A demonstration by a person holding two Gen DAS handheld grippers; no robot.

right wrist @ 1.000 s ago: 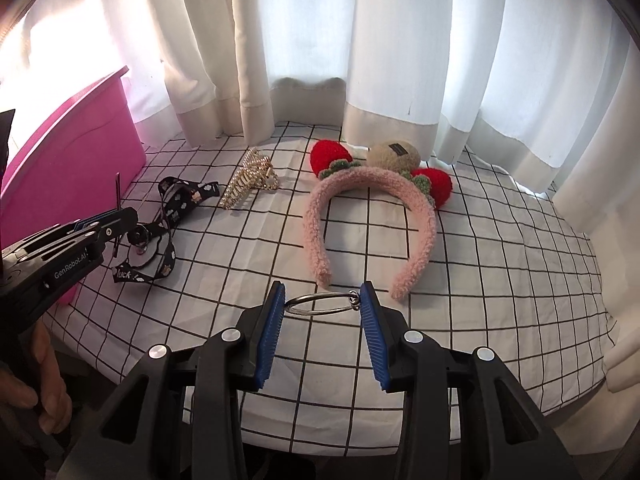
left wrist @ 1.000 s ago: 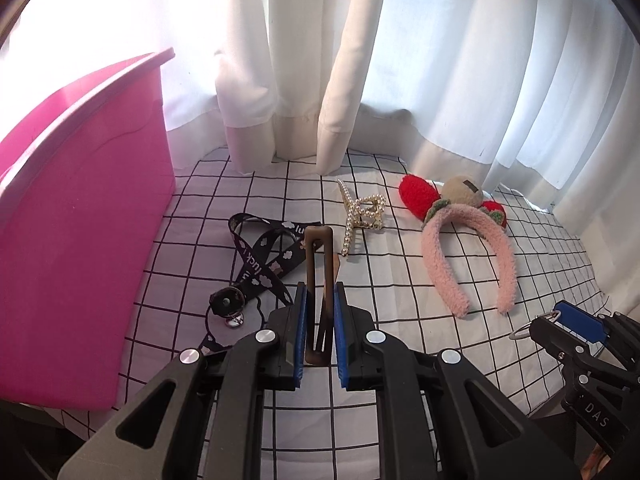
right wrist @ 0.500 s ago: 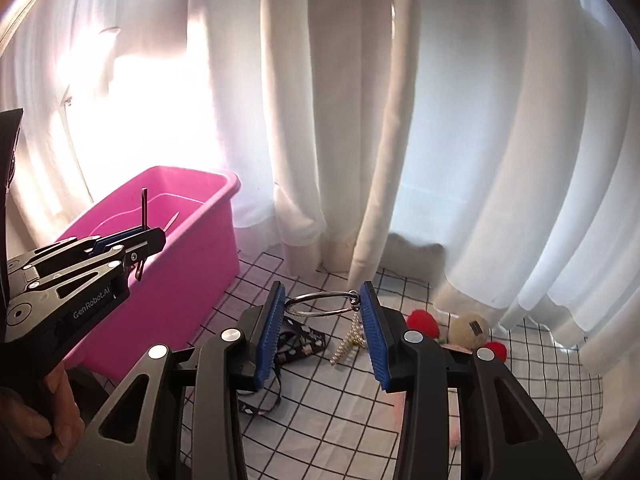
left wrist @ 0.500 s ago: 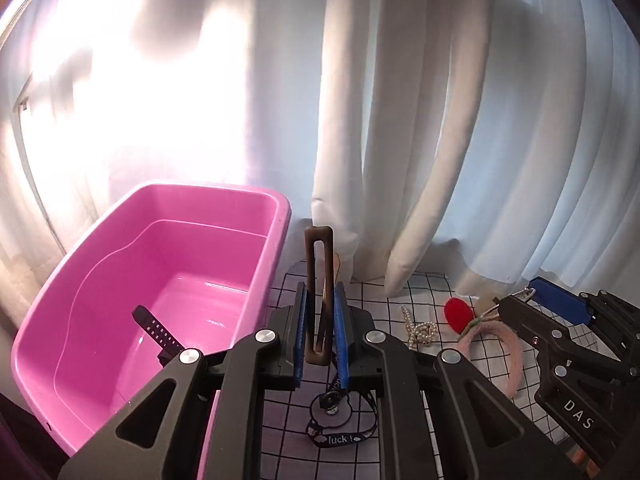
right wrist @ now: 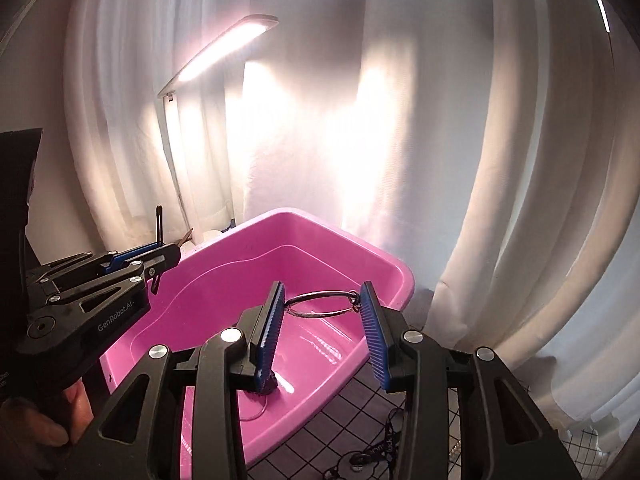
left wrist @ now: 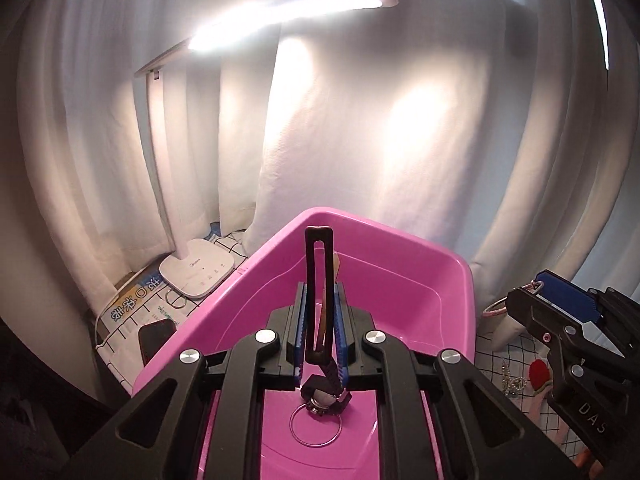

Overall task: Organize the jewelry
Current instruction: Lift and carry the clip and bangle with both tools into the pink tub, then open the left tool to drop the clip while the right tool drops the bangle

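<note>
My left gripper is shut on a dark brown hair clip that stands upright between its blue pads, above the pink tub. On the tub floor lie a black watch and a thin metal ring. My right gripper is shut on a silver bangle, held flat between the pads over the tub. The left gripper shows at the left in the right wrist view. The right gripper shows at the right in the left wrist view.
A white desk lamp stands left of the tub, lit, in front of white curtains. A phone and papers lie by its base. On the checked cloth right of the tub lie a pearl clip, a plush headband and a black lanyard.
Both grippers have swung left from the checked cloth to above the pink tub, each still holding its item. The lamp has come into view.
</note>
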